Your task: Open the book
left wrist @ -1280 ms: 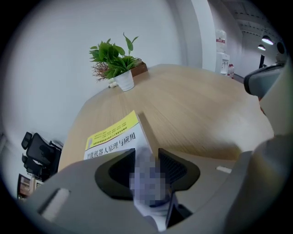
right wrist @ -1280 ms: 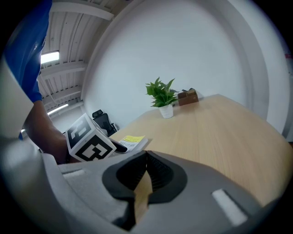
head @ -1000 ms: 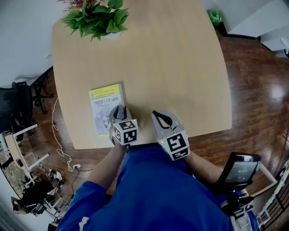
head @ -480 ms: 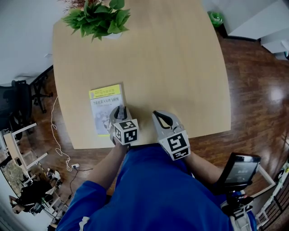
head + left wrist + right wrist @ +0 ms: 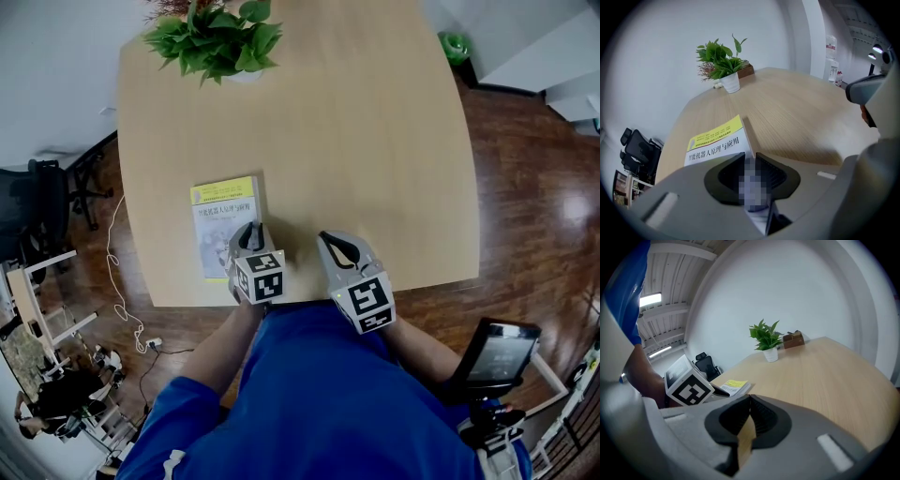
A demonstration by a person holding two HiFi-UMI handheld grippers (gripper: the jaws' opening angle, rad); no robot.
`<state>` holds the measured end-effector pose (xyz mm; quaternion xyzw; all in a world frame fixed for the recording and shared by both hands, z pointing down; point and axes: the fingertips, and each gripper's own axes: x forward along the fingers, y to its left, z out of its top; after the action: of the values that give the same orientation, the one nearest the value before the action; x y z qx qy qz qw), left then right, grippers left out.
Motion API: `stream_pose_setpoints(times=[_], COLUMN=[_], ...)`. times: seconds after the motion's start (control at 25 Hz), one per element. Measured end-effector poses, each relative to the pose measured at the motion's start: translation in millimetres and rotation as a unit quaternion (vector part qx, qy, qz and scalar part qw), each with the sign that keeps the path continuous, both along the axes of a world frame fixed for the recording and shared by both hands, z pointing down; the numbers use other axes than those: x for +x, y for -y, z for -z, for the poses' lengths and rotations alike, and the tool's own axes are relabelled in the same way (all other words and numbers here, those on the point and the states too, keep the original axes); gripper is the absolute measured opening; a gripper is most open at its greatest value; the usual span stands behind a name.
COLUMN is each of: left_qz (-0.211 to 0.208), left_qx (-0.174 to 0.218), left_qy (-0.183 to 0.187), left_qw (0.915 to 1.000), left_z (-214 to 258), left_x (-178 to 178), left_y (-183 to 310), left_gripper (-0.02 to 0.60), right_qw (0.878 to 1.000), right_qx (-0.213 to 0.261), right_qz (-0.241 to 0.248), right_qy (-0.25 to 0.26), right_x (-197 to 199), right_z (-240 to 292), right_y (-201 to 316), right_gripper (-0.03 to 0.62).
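A closed book (image 5: 225, 225) with a yellow band and a white cover lies flat near the table's front left edge; it also shows in the left gripper view as the book (image 5: 717, 138). My left gripper (image 5: 248, 231) points down at its near right corner. Its jaws have just been closing and stand narrow, still open, with the book's right edge in the gap (image 5: 750, 161). My right gripper (image 5: 334, 246) rests to the right of the book, over bare table. Its jaws (image 5: 750, 399) are shut on nothing.
The light wooden table (image 5: 375, 141) carries a potted plant (image 5: 216, 37) at its far left, with a small brown box (image 5: 793, 339) beside it. An office chair (image 5: 42, 202) and cables are on the floor to the left. The table's front edge is just below both grippers.
Both grippers stay where they were. The left gripper's jaws stand a little closer together at the book's corner. The book lies closed as before.
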<state>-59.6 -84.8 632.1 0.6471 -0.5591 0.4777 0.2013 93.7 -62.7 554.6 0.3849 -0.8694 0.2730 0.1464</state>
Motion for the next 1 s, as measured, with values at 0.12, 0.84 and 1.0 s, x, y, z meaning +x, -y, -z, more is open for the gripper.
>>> stream_pose_setpoints(times=[0.12, 0.84, 1.0], left_qz=[0.01, 0.009, -0.005], left_qx=[-0.002, -0.032, -0.036], left_qy=[-0.013, -0.027, -0.012], left_qw=[0.9999, 0.9991, 0.9993], left_z=[2.2, 3.7, 4.4], left_x=[-0.9, -1.3, -0.1], left_y=[-0.6, 1.2, 1.6], left_gripper=[0.073, 0.038, 0.041], right_qw=[1.0, 1.0, 1.0], right_qx=[0.002, 0.002, 0.002], right_qz=[0.002, 0.003, 0.004], right_qy=[0.0, 0.002, 0.004], right_x=[-0.8, -1.0, -1.5], right_z=[1.0, 0.6, 1.4], right_y=[0.3, 4.8, 5.5], right_gripper=[0.003, 0.003, 0.003])
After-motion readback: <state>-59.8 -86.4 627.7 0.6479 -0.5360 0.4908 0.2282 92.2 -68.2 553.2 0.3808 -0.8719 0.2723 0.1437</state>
